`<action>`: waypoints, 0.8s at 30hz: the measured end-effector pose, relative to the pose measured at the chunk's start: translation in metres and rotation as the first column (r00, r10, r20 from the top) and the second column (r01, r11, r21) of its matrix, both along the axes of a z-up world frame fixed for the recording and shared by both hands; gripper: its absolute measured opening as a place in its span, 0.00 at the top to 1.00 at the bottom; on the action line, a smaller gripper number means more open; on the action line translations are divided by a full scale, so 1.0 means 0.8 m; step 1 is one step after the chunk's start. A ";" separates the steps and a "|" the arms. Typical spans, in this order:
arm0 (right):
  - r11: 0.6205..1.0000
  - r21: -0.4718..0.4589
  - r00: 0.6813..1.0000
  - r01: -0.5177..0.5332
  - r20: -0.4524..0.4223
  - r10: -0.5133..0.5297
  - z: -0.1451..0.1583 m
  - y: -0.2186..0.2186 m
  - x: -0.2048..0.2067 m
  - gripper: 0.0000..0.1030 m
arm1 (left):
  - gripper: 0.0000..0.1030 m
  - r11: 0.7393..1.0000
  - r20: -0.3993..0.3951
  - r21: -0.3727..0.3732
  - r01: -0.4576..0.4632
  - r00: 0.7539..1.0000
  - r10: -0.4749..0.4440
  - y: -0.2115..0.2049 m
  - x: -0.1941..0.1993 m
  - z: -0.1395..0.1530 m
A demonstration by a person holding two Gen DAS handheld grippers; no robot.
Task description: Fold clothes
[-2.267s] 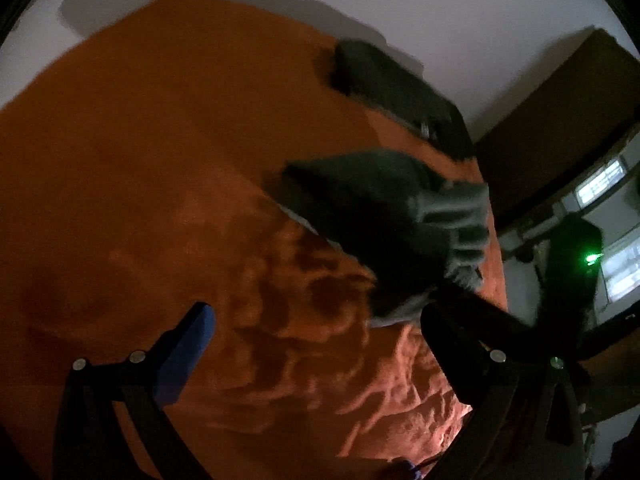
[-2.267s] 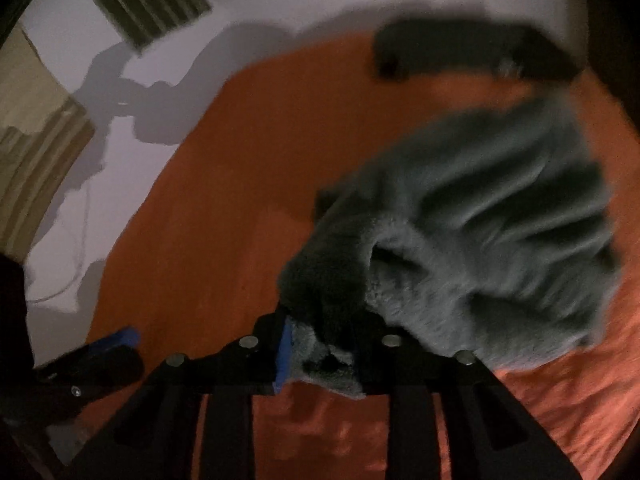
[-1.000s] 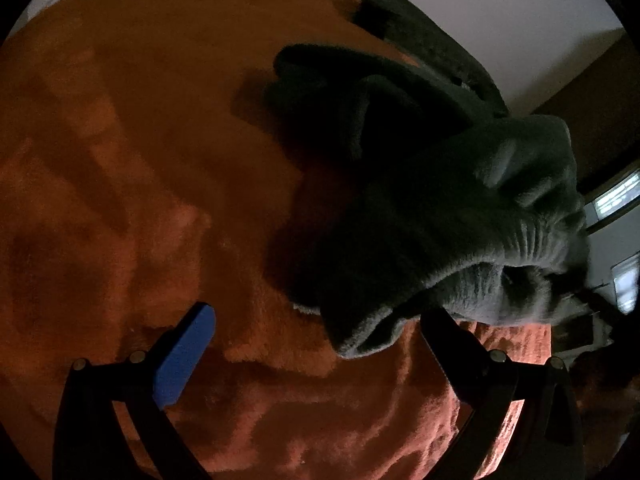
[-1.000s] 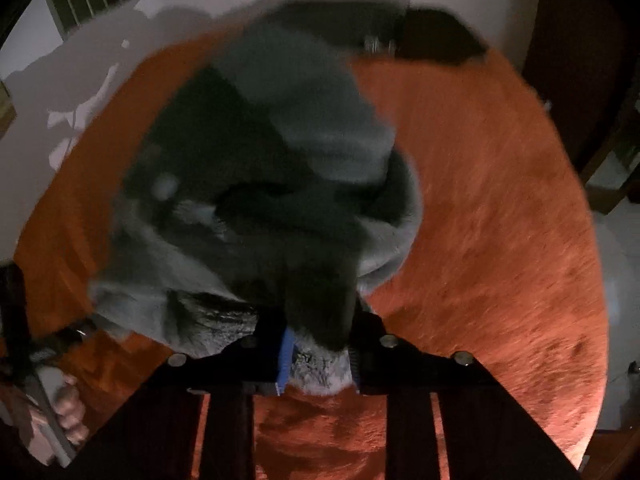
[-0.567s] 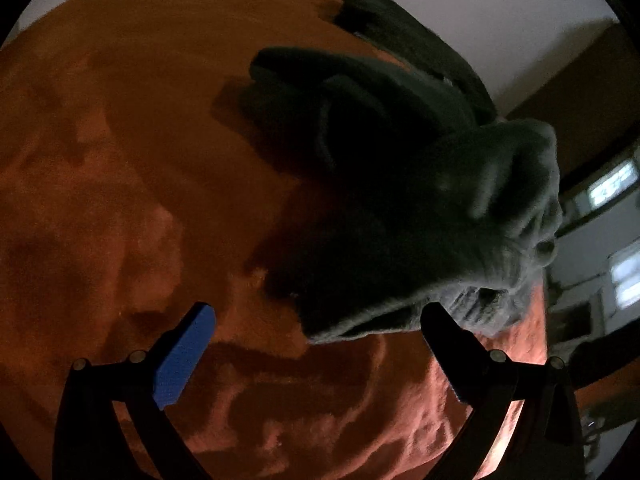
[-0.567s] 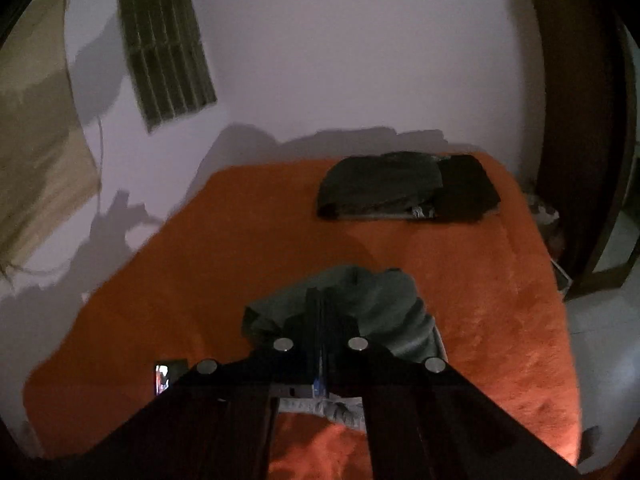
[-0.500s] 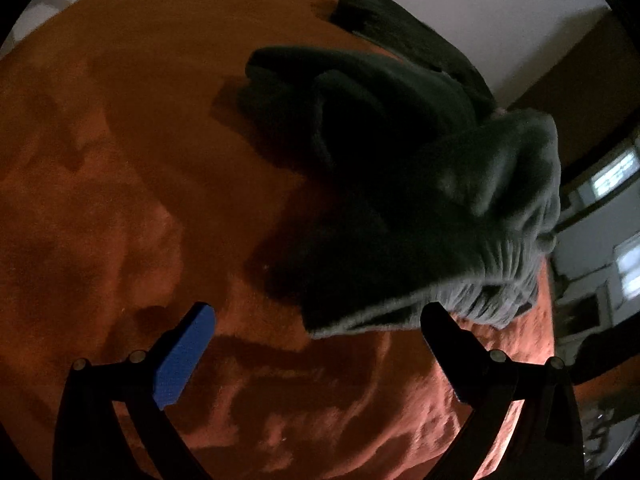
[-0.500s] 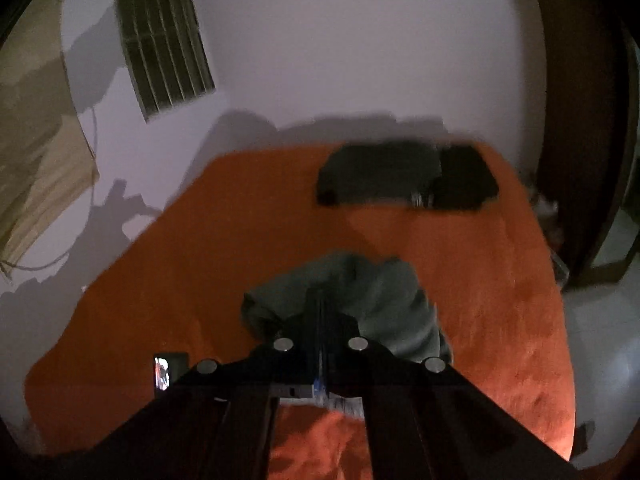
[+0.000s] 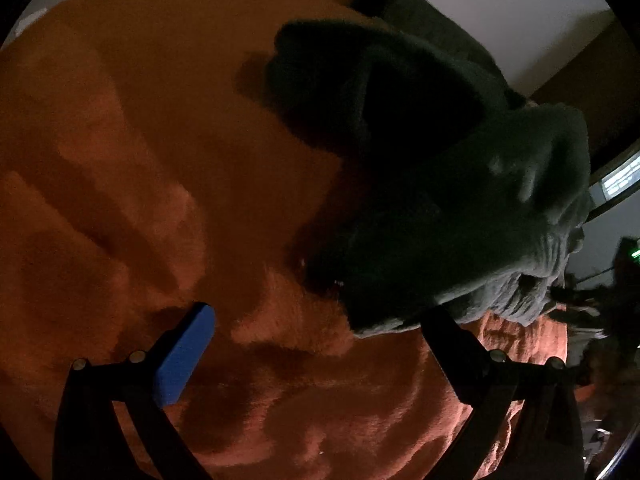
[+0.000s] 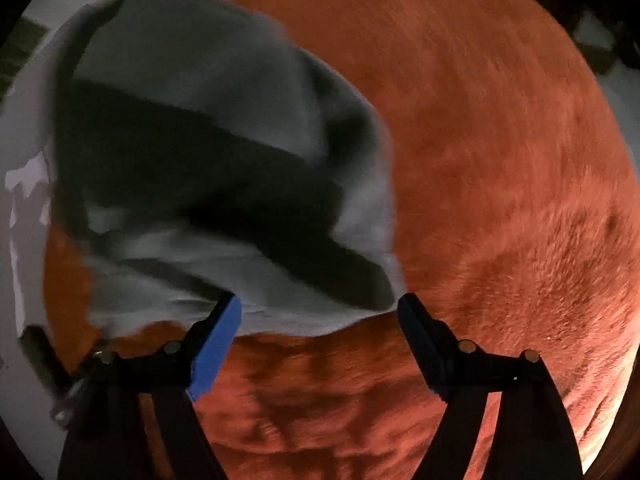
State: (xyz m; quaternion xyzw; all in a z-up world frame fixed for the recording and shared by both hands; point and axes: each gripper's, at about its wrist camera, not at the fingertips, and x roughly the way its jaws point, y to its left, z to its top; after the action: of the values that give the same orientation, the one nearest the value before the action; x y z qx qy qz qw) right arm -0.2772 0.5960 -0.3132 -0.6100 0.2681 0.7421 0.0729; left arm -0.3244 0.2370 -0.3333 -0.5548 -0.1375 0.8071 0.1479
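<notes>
**Both grippers open, garment loose on the blanket**

Left gripper [image 9: 316,332]: jaws spread wide, nothing between them. Blue pad [image 9: 182,360] on its left finger is clear of any cloth. Right finger sits just under the near edge of the garment [image 9: 440,184]; can't tell whether it touches.

Right gripper [image 10: 320,320]: jaws also wide apart, empty. Both blue pads [image 10: 214,350] visible. The garment's lower hem hangs just beyond the fingertips; the left fingertip looks to be at the hem, contact unclear because of motion blur.

Garment: grey, fleecy, bunched in a heap on the orange blanket [image 9: 140,160]. In the left wrist view it fills the upper right, with a ribbed cuff or hem at its right end. In the right wrist view [image 10: 208,152] it fills the upper left, blurred, with deep dark folds across the middle.

Second dark pile [image 9: 420,20] lies further back on the blanket, near the wall [image 9: 520,8], just behind the heap.

Blanket is plush and rumpled near both grippers. Lighting dim. A small green light [image 9: 635,254] shows at the far right edge of the left view.
</notes>
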 end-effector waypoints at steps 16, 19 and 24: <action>0.914 0.380 0.832 0.145 -0.547 0.095 0.256 -0.111 0.024 0.95 | 0.01 0.996 -0.046 0.070 -0.054 0.997 0.057 -0.018 -0.026 0.044; 0.905 0.411 0.802 0.111 -0.575 0.164 0.334 -0.150 0.036 0.95 | 0.01 0.992 -0.069 0.114 -0.047 0.996 0.055 -0.029 -0.030 0.076; 0.855 0.507 0.742 0.109 -0.614 0.270 0.431 -0.224 0.040 0.95 | 0.01 0.982 -0.108 0.187 -0.034 0.993 0.055 -0.047 -0.037 0.130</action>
State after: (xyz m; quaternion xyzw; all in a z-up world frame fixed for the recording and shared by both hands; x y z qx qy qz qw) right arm -0.2449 0.4164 0.0317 -0.2741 0.0414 0.9558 0.0982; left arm -0.3539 0.1995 -0.2291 -0.4891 -0.2156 0.8239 0.1884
